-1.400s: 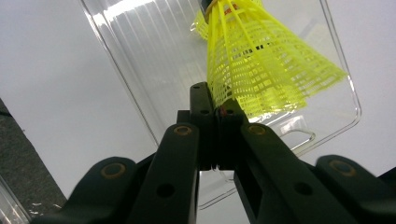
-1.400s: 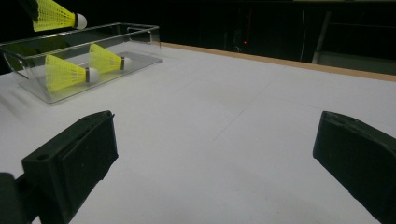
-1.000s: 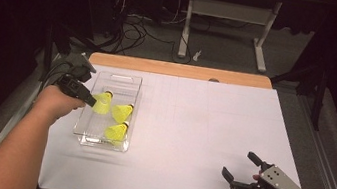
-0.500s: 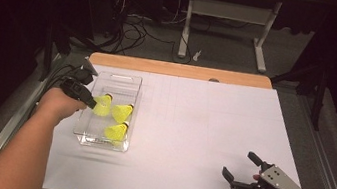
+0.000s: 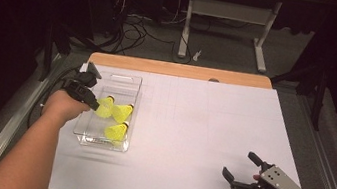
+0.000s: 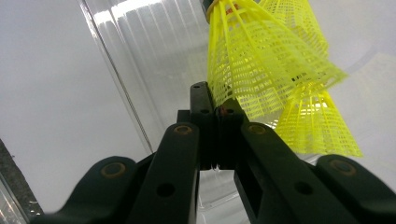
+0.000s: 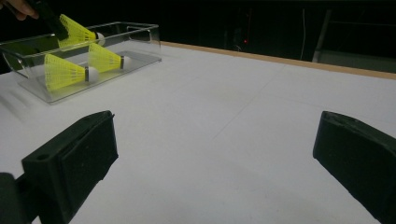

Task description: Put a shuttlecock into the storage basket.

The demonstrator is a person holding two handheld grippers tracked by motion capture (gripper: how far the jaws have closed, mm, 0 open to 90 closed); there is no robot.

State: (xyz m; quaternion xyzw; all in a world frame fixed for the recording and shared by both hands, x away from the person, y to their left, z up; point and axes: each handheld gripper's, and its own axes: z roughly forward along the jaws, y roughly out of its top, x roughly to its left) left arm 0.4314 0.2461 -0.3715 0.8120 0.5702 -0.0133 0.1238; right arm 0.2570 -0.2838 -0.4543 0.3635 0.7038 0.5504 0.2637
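A clear plastic tray (image 5: 126, 79) stands on the left of the white table and holds yellow shuttlecocks. My left gripper (image 5: 93, 106) reaches into it from the left, shut on the skirt rim of one shuttlecock (image 5: 104, 105). In the left gripper view the jaws (image 6: 215, 100) pinch the mesh of that shuttlecock (image 6: 261, 70), with a second one (image 6: 313, 121) behind it. Two more shuttlecocks (image 5: 122, 113) (image 5: 115, 131) lie on the tray floor. My right gripper (image 5: 238, 163) rests near the table's front right corner, open, with nothing between its jaws (image 7: 215, 140). From there the tray (image 7: 135, 25) and the held shuttlecock (image 7: 74, 30) show far off.
White paper (image 5: 201, 130) covers the table, with a wooden edge (image 5: 180, 70) along the far side. Beyond it stand a desk frame (image 5: 229, 12) and loose cables (image 5: 136, 24) on the floor. A black cable (image 5: 48, 91) trails off the left gripper.
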